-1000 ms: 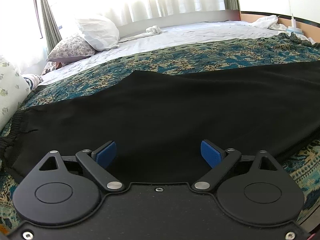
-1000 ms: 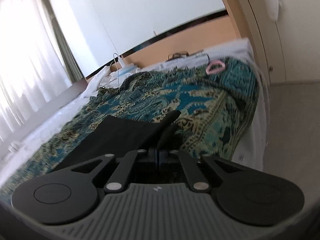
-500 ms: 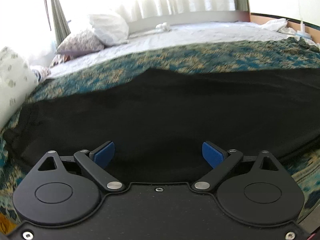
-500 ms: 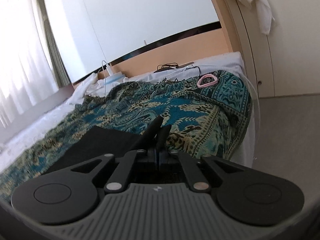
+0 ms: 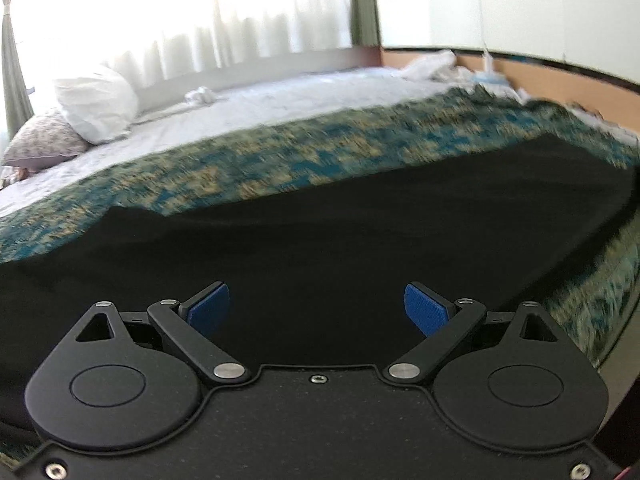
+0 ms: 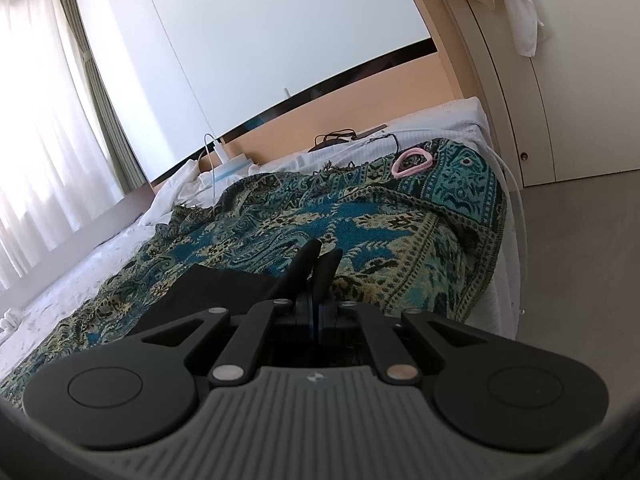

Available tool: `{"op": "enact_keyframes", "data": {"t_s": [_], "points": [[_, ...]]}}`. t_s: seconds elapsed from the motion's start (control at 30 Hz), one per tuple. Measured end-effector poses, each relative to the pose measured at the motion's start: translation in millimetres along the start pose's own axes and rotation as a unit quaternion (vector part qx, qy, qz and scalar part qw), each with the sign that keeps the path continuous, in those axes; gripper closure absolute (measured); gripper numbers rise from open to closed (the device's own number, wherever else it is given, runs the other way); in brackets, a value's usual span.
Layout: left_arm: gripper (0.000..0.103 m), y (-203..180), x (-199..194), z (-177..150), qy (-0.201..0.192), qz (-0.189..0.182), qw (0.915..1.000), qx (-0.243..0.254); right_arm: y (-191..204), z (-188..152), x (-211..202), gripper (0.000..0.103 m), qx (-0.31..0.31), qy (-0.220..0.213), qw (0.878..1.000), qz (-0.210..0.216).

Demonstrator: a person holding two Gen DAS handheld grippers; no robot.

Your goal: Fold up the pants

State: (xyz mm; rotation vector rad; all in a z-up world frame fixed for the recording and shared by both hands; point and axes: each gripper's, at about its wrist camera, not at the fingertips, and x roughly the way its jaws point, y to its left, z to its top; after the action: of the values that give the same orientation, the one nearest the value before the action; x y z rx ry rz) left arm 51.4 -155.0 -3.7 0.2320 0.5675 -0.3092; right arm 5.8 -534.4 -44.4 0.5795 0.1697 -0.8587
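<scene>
Black pants (image 5: 320, 232) lie spread lengthwise on a teal patterned blanket (image 5: 280, 160) over the bed. My left gripper (image 5: 318, 310) hovers just over the middle of the pants. It is open, and only the cloth below shows between its blue pads (image 5: 426, 314). In the right wrist view the pants (image 6: 212, 288) end at my right gripper (image 6: 316, 312), which is shut on a pinch of their black fabric. Two folds of that fabric (image 6: 314, 260) stick up beyond the fingertips. The waistband end is out of view.
White pillows (image 5: 96, 108) and a bare white sheet (image 5: 260, 108) lie beyond the blanket by the curtained window. A pink ring (image 6: 412, 162) and cables (image 6: 336, 138) rest near the bed's far corner. Grey floor (image 6: 580, 240) and a wardrobe door (image 6: 560, 80) lie to the right.
The left gripper has swept to the right along the pants, still open; the waistband has left its view. The right gripper has stayed shut on the fabric, tilting slightly.
</scene>
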Motion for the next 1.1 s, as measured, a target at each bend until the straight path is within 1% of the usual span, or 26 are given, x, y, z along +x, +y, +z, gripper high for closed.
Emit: {"op": "enact_keyframes", "data": {"t_s": [0.07,0.13,0.17,0.2,0.27,0.37,0.43,0.5,0.57,0.6,0.63,0.7,0.73,0.77,0.8,0.87,0.97,1.07,1.1], "points": [[0.008,-6,4,-9,0.017,-0.003,0.9998,0.003,-3,1,3,0.096,0.003,0.000,1.000,-0.001],[0.008,-3,4,-19,0.012,-0.012,0.9996,-0.021,-7,2,7,0.097,0.015,0.005,1.000,0.001],[0.008,-1,4,-22,0.014,-0.016,0.9993,-0.030,-8,2,9,0.094,0.019,0.004,1.000,-0.002],[0.008,0,2,-23,0.012,-0.018,0.9993,-0.031,-9,3,12,0.087,0.022,0.004,1.000,-0.004],[0.008,0,3,-24,0.009,-0.016,0.9996,-0.019,-11,3,14,0.081,0.029,0.004,1.000,-0.006],[0.008,0,4,-25,0.008,-0.014,0.9997,-0.018,-11,3,11,0.079,0.027,0.000,1.000,-0.005],[0.007,1,4,-25,0.008,-0.016,0.9996,-0.020,-16,3,8,0.076,0.038,-0.001,0.999,0.005],[0.008,3,3,-23,0.011,-0.016,0.9995,-0.025,-25,5,4,0.072,0.060,0.003,0.998,0.024],[0.009,3,-1,-17,0.015,-0.011,0.9994,-0.029,-35,6,1,0.070,0.087,0.006,0.996,0.038],[0.010,2,-4,-12,0.009,-0.012,0.9996,-0.026,-41,7,-1,0.067,0.103,0.008,0.994,0.045],[0.010,0,-8,-8,-0.006,-0.014,0.9997,-0.018,-46,7,-3,0.064,0.121,0.008,0.991,0.053],[0.010,-8,-16,0,-0.041,-0.018,0.9990,-0.001,-56,8,-11,0.045,0.159,-0.001,0.985,0.070],[0.010,-12,-18,4,-0.053,-0.022,0.9983,0.009,-59,7,-15,0.039,0.169,-0.006,0.983,0.073],[0.010,-18,-18,8,-0.061,-0.026,0.9977,0.017,-60,7,-18,0.032,0.175,-0.009,0.982,0.075],[0.010,-23,-16,11,-0.064,-0.030,0.9972,0.022,-59,7,-19,0.032,0.175,-0.007,0.982,0.076],[0.010,-32,-11,15,-0.058,-0.037,0.9973,0.024,-56,6,-20,0.031,0.166,0.005,0.983,0.076],[0.010,-44,2,13,-0.034,-0.044,0.9983,0.019,-46,4,-24,0.029,0.134,0.011,0.987,0.090],[0.009,-54,16,3,0.002,-0.039,0.9990,0.021,-35,2,-25,0.029,0.097,0.023,0.991,0.093],[0.009,-56,18,-2,0.004,-0.037,0.9992,0.015,-32,1,-25,0.029,0.087,0.026,0.992,0.093]]}}
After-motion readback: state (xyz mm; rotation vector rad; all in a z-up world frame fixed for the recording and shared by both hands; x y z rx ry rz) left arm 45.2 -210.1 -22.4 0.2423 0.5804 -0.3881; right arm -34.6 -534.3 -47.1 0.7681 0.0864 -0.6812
